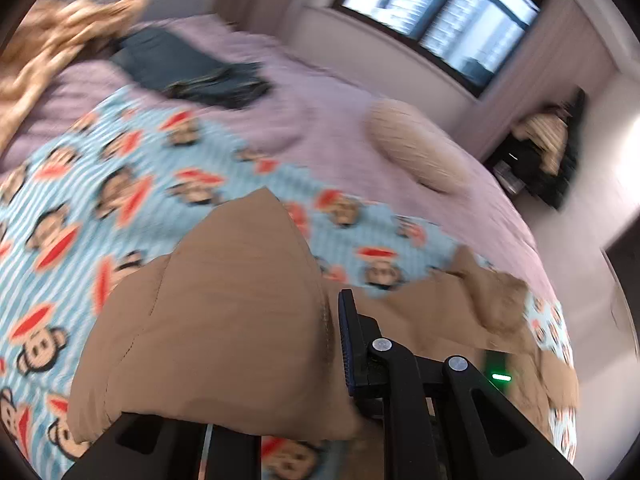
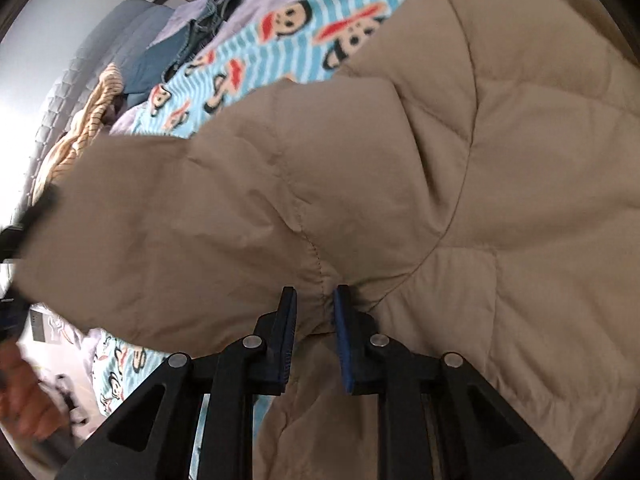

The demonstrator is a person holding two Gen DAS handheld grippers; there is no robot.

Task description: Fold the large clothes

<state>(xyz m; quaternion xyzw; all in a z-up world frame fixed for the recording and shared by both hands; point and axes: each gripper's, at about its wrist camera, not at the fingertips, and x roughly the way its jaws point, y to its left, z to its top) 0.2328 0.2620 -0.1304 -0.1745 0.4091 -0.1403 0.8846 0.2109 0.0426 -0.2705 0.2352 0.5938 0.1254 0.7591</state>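
Both claws, left claw [image 1: 328, 344] and right claw [image 2: 316, 320], pinch the tan quilted jacket [image 2: 400, 168].

A bed [image 1: 320, 92] with a lilac cover fills the room. At two o'clock a dark-framed window [image 1: 440, 12] glows bright against pale walls [image 1: 600, 128].

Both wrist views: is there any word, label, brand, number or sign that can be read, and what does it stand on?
None can be read.
The cartoon blanket bears only monkey faces with red caps, no lettering.
The tan quilted jacket shows stitching, no visible tag or logo.
The left gripper shows a green light, no text.
The right gripper has no markings.
The window is too blurred to tell.
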